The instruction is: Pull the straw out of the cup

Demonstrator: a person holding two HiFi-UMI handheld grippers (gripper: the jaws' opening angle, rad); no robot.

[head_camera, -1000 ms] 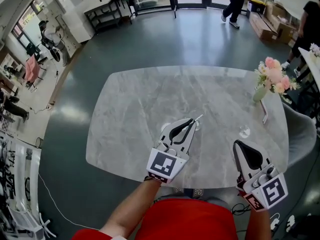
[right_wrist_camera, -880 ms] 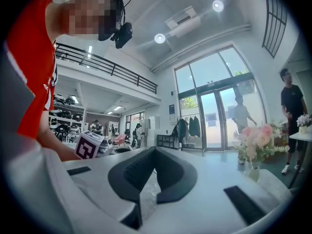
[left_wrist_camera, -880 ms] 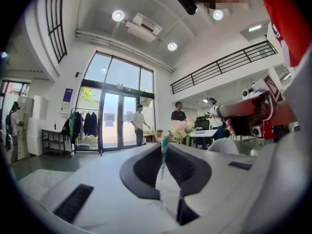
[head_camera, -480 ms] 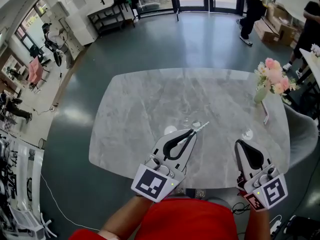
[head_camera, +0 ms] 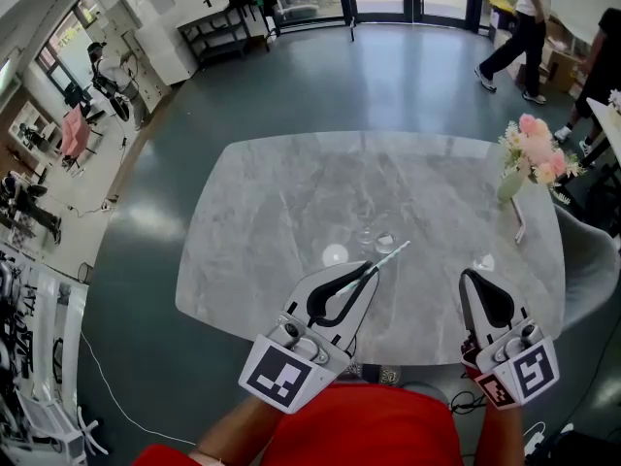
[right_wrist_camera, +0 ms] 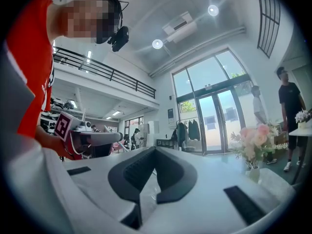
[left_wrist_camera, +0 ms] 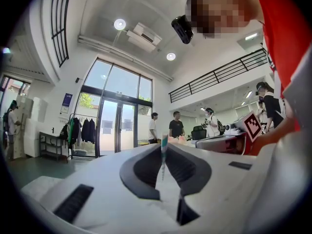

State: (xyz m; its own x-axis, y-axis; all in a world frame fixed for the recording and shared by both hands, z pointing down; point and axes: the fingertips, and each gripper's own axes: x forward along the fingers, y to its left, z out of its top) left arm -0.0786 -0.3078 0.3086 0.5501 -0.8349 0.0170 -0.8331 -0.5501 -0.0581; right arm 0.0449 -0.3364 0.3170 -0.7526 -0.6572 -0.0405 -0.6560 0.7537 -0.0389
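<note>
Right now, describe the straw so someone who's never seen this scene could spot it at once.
Find the grey marble-patterned table, then the white left gripper near its front edge. Pinched in its closed tips is a thin white straw with teal stripes, poking out by the clear glass cup. It is the only slim stick there; the white right gripper holds nothing.

The head camera looks steeply down on the grey table [head_camera: 272,192] from above its near edge. Cameras on the left gripper [head_camera: 372,267] and right gripper [head_camera: 473,278] sit close behind their jaws, looking level across the table; both see the glass doors [left_wrist_camera: 114,128].
</note>
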